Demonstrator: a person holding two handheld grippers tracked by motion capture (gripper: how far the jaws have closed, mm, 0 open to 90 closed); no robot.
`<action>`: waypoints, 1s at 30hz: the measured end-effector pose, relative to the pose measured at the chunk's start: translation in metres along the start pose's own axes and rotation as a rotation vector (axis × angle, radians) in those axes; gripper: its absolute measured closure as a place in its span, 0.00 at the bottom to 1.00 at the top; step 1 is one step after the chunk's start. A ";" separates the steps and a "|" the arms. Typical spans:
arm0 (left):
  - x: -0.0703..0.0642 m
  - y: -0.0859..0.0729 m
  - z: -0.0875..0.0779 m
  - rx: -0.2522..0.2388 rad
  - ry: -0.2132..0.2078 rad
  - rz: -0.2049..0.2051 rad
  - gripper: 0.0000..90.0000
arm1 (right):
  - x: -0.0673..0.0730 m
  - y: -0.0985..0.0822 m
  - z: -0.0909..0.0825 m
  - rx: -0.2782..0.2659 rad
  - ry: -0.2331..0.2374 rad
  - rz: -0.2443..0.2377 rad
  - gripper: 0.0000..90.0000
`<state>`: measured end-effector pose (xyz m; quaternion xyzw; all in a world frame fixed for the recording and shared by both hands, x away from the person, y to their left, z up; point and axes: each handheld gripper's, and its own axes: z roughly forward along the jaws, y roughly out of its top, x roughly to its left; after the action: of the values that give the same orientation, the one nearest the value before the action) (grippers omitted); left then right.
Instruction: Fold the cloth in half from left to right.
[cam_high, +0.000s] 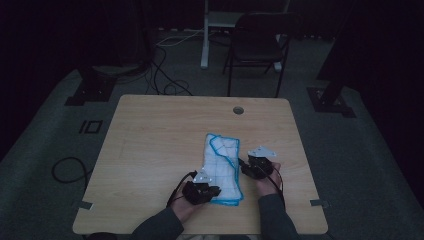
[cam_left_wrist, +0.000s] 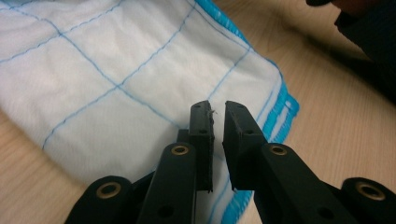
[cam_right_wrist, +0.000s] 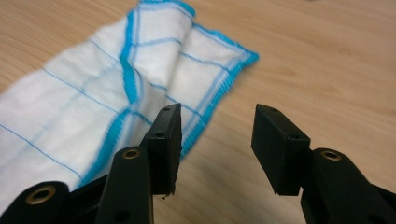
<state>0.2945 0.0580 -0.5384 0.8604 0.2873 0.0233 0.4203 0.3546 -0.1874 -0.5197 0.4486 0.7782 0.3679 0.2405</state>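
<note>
A white cloth (cam_high: 222, 165) with thin blue grid lines and a bright blue hem lies folded into a long strip on the wooden table (cam_high: 155, 130). My left gripper (cam_high: 214, 191) is at the strip's near left corner. In the left gripper view the cloth (cam_left_wrist: 116, 70) spreads out beneath my left gripper (cam_left_wrist: 218, 112), whose jaws stand a narrow slit apart with nothing pinched. My right gripper (cam_high: 246, 167) sits at the cloth's right edge. There the cloth (cam_right_wrist: 93, 102) lies to the left of my right gripper (cam_right_wrist: 217, 121), which is wide open over bare wood.
A round cable hole (cam_high: 238, 110) sits near the table's far edge. Beyond the table a dark folding chair (cam_high: 257, 40) stands on the grey floor among loose cables (cam_high: 165, 75). Another cable loop (cam_high: 70, 170) lies on the floor at the left.
</note>
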 end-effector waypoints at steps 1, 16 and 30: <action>-0.001 -0.001 -0.001 0.002 0.001 0.000 0.91 | 0.002 0.002 0.000 -0.004 0.006 -0.004 0.59; -0.005 -0.008 -0.004 0.007 -0.012 0.024 0.88 | 0.025 0.031 0.022 -0.038 0.074 -0.096 0.68; -0.001 -0.015 -0.013 0.006 0.014 0.020 0.87 | 0.050 0.063 0.071 0.033 0.119 -0.203 0.72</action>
<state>0.2825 0.0738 -0.5406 0.8643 0.2818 0.0327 0.4153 0.4133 -0.0977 -0.5160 0.3488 0.8385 0.3546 0.2224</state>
